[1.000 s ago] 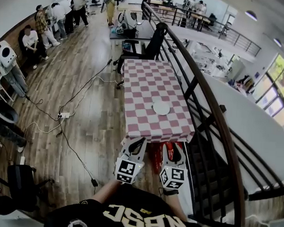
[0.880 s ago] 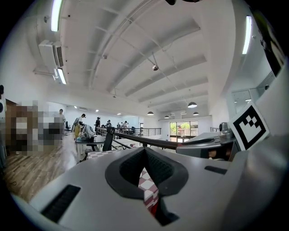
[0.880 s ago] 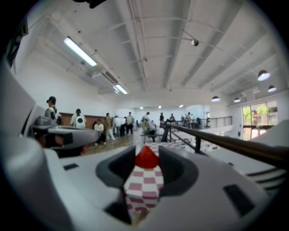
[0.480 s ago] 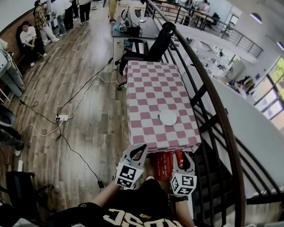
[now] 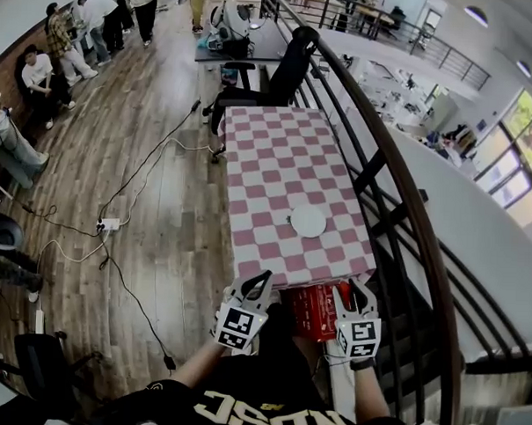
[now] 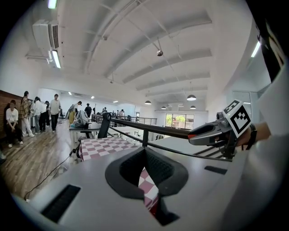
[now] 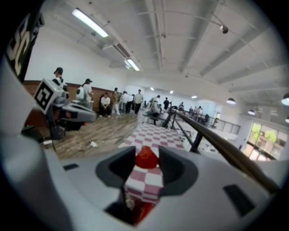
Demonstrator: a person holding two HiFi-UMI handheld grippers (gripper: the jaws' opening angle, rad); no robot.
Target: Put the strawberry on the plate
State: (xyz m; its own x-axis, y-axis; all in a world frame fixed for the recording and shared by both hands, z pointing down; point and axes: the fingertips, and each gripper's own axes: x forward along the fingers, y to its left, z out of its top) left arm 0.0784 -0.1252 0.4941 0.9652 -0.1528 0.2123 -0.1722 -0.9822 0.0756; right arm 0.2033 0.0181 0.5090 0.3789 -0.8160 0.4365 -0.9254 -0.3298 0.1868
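Strawberry, a glossy red berry [image 7: 146,159], sits between the tips of the right claw [image 7: 146,152]. The jaws stand fairly wide, and both dark pads appear to press on its sides, so it is carried rather than lying loose. The left claw [image 6: 145,151] has its tips drawn together on nothing; only checked cloth shows through the gap behind them.

The berry looks light and soft, with a smooth skin that could bruise or slip. A gentle hold across its broad middle seems best, with no squeezing at the pointed end, and the present grip looks close to that.

Relative to the white round plate [image 5: 308,221], which lies on the pink-and-white checked cloth of the long desk [image 5: 277,155], the berry is well apart from it. It hangs on the person's side of the plate, off the near edge of the desk and roughly in line with the plate. It would have to travel forward over that edge before being let down onto the plate.
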